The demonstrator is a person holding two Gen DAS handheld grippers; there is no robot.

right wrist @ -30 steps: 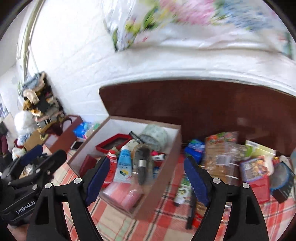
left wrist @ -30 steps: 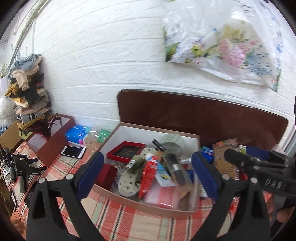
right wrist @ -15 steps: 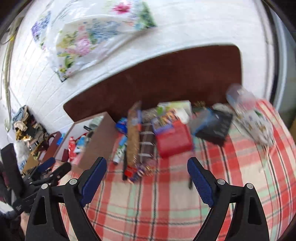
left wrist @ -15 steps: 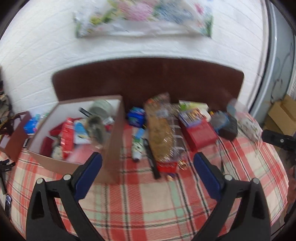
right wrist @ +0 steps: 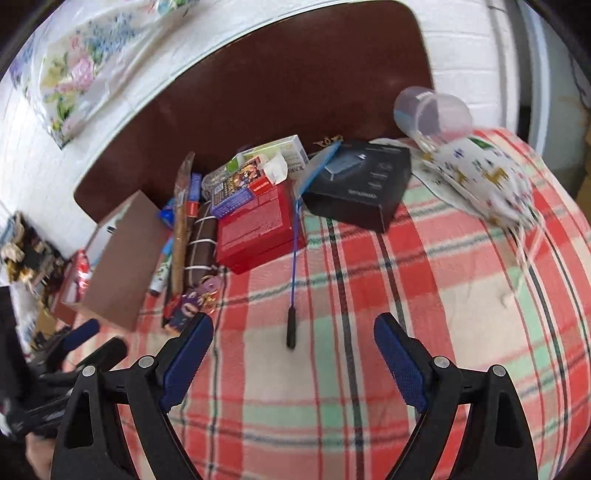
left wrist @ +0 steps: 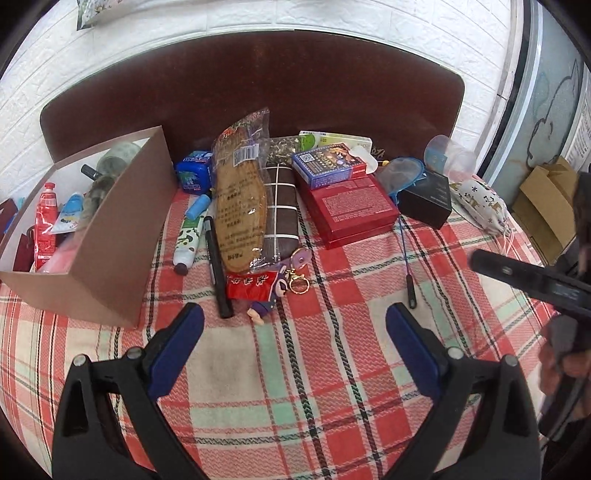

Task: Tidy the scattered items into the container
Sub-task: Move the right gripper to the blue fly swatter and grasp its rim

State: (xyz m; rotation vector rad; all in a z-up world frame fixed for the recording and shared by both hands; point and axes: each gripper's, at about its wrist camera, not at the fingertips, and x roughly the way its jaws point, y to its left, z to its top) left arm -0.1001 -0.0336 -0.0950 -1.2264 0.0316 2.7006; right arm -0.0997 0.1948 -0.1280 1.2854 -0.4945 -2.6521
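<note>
Currently between picks: left gripper (left wrist: pixel 294 320) and right gripper (right wrist: pixel 293 334) both spread wide, holding nothing. Cardboard box (left wrist: pixel 110 236), part-filled, at 10 o'clock. Loose pile at 12: snack packet (left wrist: pixel 240 206), red box (left wrist: pixel 351 210), pen (left wrist: pixel 216 266). Next: choose 1 item, descend, close.

The tall side of the brown box (left wrist: pixel 110 236) hides most of what lies inside it, so only the tops of a red tube (left wrist: pixel 46 218) and a few other things peek out. In the right wrist view the box (right wrist: pixel 122 258) is blurry and its inside can hardly be seen. The insole packet (left wrist: pixel 240 199) covers part of the dark striped bundle (left wrist: pixel 282 210). The small print on the red case (left wrist: pixel 351 210) is too tiny to read. The flowery bag (left wrist: pixel 96 11) on the wall is cut off by the picture's top edge.
</note>
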